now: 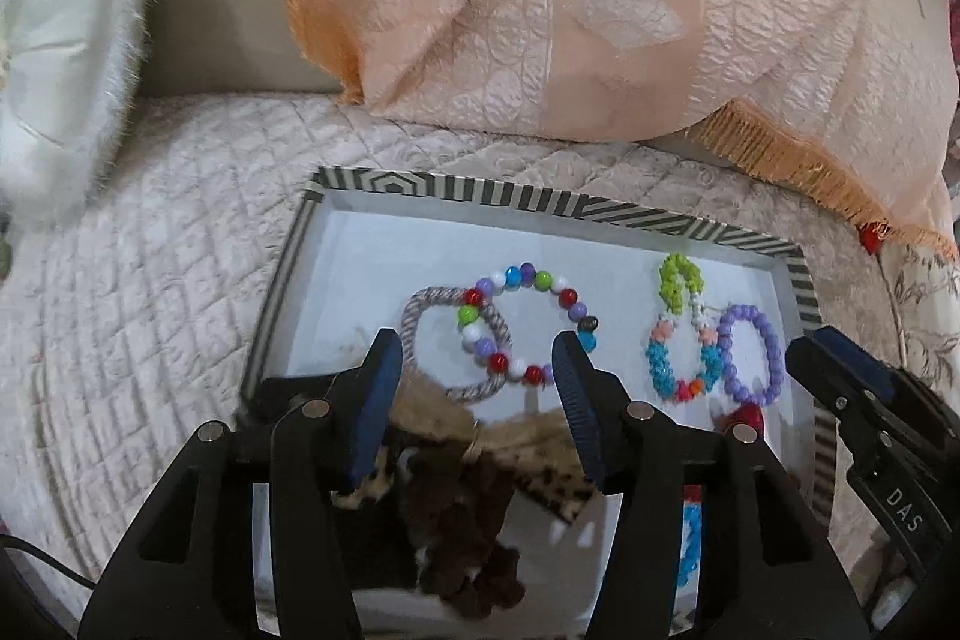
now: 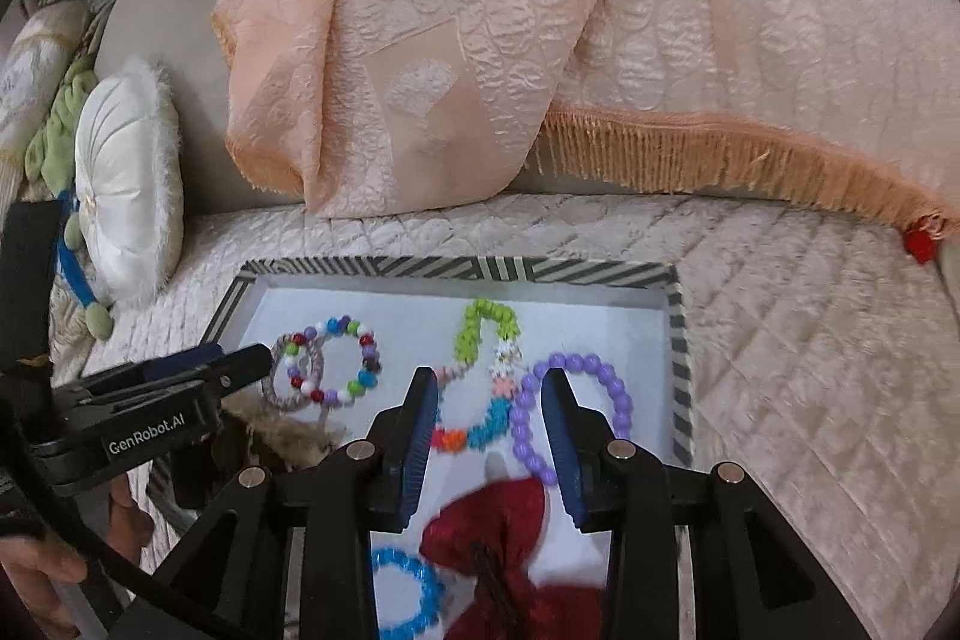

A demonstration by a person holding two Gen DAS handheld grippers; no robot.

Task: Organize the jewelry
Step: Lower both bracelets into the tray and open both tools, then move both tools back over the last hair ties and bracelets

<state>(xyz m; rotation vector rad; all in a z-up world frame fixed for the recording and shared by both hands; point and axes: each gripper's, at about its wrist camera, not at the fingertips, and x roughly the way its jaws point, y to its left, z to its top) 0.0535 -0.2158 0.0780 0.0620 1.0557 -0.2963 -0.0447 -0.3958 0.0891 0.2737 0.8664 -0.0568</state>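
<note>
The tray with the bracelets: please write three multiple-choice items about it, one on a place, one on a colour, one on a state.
1. Where does the multicoloured bead bracelet lie?
A. overlapping the grey yarn ring
B. outside the tray
C. on the pillow

2. What colour is the plain round-bead bracelet?
A. green
B. purple
C. black

3. How is the left claw?
A. shut on a bracelet
B. open, holding nothing
C. out of view

Answers: 1 A, its beads cross the ring. 2 B, every bead is purple. 3 B, its fingers stand apart.
</note>
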